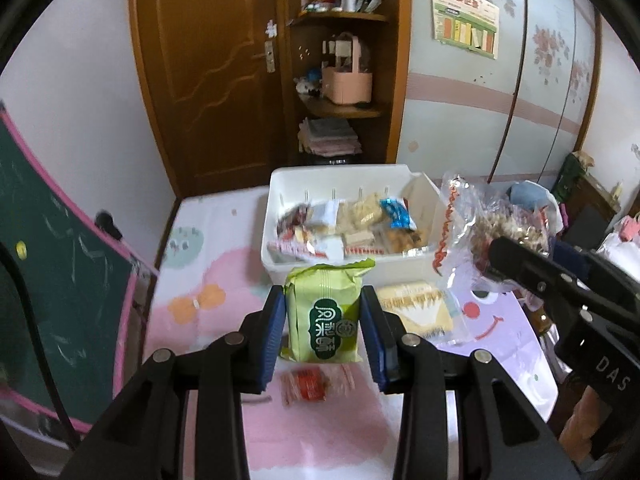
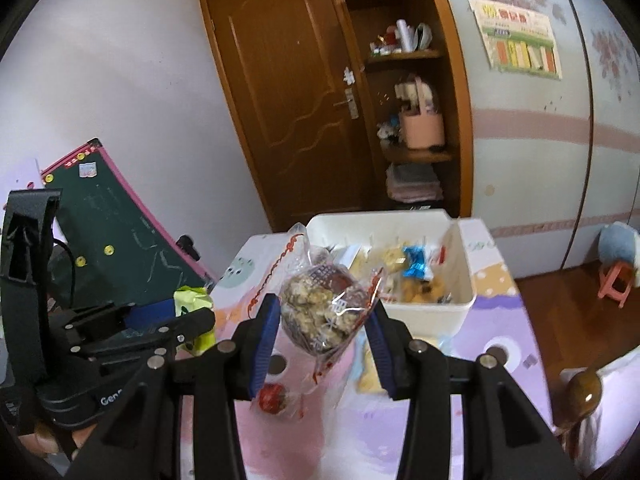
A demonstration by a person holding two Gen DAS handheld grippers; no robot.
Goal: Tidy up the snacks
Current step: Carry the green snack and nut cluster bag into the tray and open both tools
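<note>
A white bin (image 1: 280, 258), already part-filled with wrapped snacks, stands at the far end of a pastel table (image 1: 224, 280) as two handheld grippers carry more packets toward it. The bin is rigid, open-topped and looks light, with room left along its near wall.

The right gripper (image 2: 322, 334) is clamped on a clear bag (image 2: 320, 308) of pale, knobbly puffed pieces, its blue pads pinching the crinkled film at the bag's lower half while the top corner stands free. The bag reads as very light, slick and soft; the contents would likely crush under a hard squeeze, so a hold on the bulging middle, firm enough to stop the film sliding, seems the safest.

The left gripper (image 1: 324, 320) is closed on a green packet (image 1: 324, 312), one pad on each long side, the crimped top edge pointing at the bin. The packet looks pillow-shaped, puffed with air, light and a little stiffer than the bag; its flat sides give the pads a better purchase than the sealed ends.

On the table just before the bin lies a pale yellow wafer pack (image 1: 416, 308), flat and probably brittle. Nearer the grippers sits a small red-wrapped sweet (image 1: 308, 386), best pinched across its body rather than by the twisted ends.
</note>
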